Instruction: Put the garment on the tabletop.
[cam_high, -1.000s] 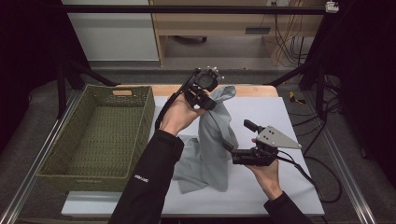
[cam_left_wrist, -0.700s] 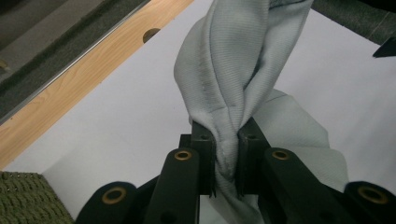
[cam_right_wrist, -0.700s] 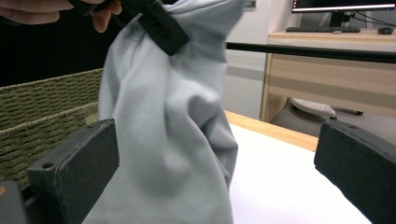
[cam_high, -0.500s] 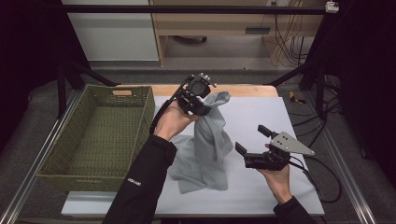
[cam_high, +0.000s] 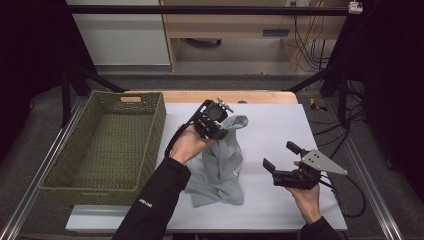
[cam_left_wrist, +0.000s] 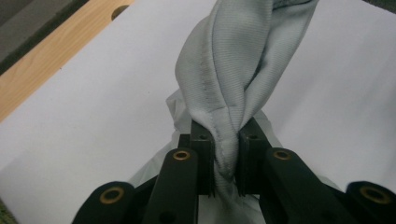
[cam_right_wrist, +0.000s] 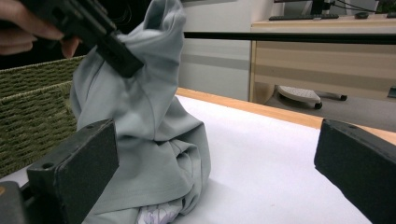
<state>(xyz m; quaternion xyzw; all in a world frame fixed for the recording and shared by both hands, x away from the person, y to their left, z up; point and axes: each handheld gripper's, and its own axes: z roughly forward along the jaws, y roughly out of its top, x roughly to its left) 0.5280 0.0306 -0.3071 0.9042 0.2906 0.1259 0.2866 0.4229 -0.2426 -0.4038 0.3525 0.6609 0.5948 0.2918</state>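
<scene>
Green woven basket (cam_high: 105, 145), white table (cam_high: 280, 125)

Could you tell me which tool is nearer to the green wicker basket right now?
Left. The left tool is raised just right of the basket, clamped on the grey garment. The right tool sits open farther right, beyond the garment.

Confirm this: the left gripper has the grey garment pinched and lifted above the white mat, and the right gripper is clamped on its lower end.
Not quite. The left gripper does pinch the grey garment, but the right gripper is open and holds nothing, apart from the cloth. The high view shows it.
</scene>
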